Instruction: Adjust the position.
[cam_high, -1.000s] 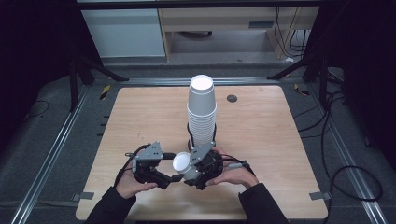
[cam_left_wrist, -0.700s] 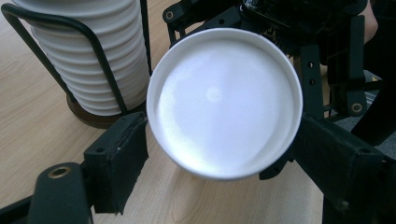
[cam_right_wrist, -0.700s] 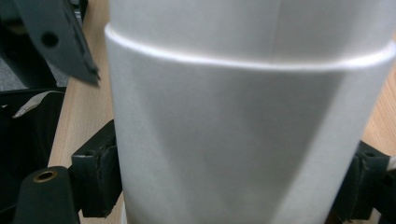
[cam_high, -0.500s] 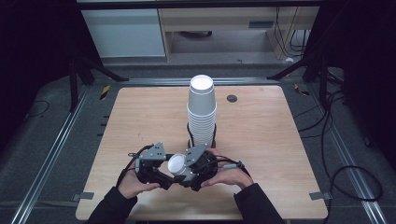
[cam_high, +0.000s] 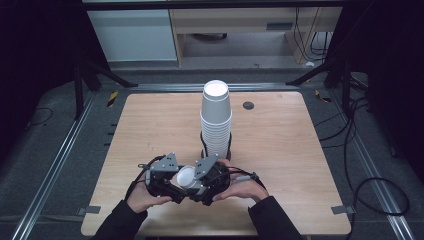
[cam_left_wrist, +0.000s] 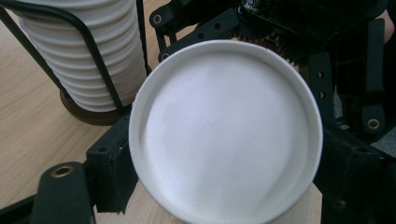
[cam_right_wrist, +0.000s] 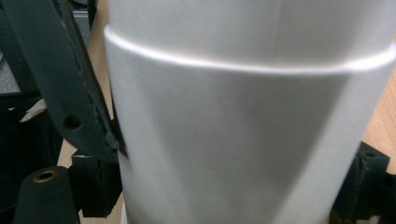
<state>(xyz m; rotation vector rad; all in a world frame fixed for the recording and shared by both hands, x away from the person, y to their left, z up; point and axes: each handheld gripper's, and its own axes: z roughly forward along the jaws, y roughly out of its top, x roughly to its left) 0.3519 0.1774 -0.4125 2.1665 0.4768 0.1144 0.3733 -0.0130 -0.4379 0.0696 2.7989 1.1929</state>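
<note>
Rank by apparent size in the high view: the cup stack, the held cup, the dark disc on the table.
1. Stack of white paper cups, by far the largest.
2. Held paper cup, between the two grippers.
3. Dark disc, smallest, though it lies farther from the camera.

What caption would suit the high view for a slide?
Two handheld grippers, left and right, meet around one white paper cup at the table's near edge, before a tall cup stack.
</note>
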